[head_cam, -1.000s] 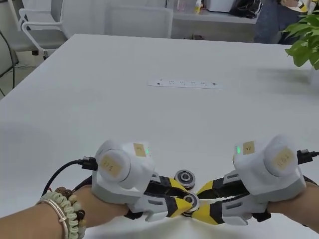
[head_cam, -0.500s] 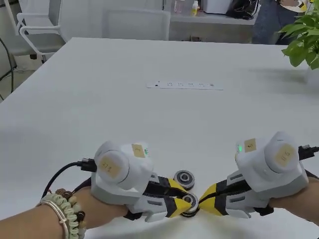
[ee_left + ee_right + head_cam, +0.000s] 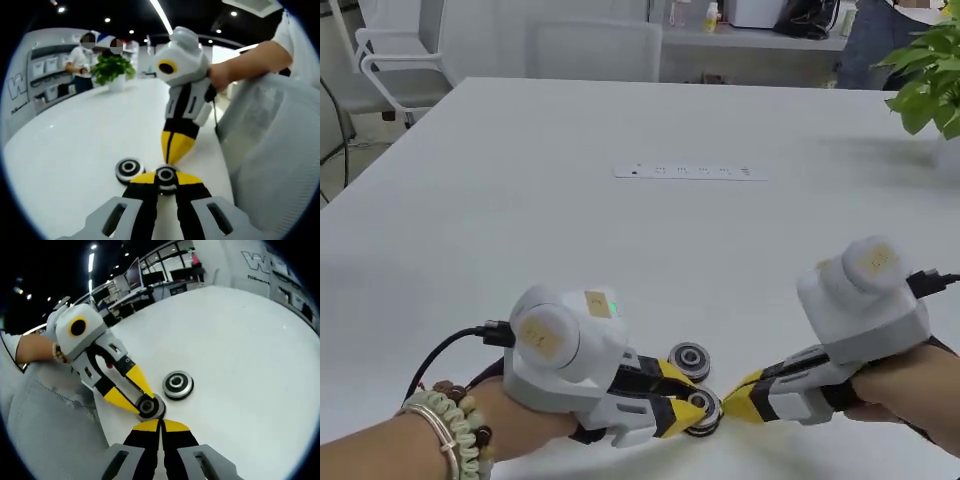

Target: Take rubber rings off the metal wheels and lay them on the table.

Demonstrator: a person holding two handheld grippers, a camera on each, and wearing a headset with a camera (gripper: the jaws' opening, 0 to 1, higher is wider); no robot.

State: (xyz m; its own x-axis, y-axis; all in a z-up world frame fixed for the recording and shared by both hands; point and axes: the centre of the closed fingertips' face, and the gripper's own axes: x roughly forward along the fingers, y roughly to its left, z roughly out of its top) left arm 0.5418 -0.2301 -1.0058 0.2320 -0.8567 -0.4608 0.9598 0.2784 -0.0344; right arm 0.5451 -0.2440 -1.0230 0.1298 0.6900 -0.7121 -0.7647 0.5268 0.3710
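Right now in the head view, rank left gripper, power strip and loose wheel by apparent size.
Largest: left gripper, though it sits nearest the camera.
Next: power strip, farther off across the table.
Smallest: loose wheel.

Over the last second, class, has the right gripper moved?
Yes. Against the loose wheel, which stays put, the right gripper has rolled and its body has risen; its tips stay by the held wheel.

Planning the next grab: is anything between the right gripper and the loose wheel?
Nothing visible: the loose wheel lies clear on the table, beside the shut right gripper; the left gripper clamps the other wheel.
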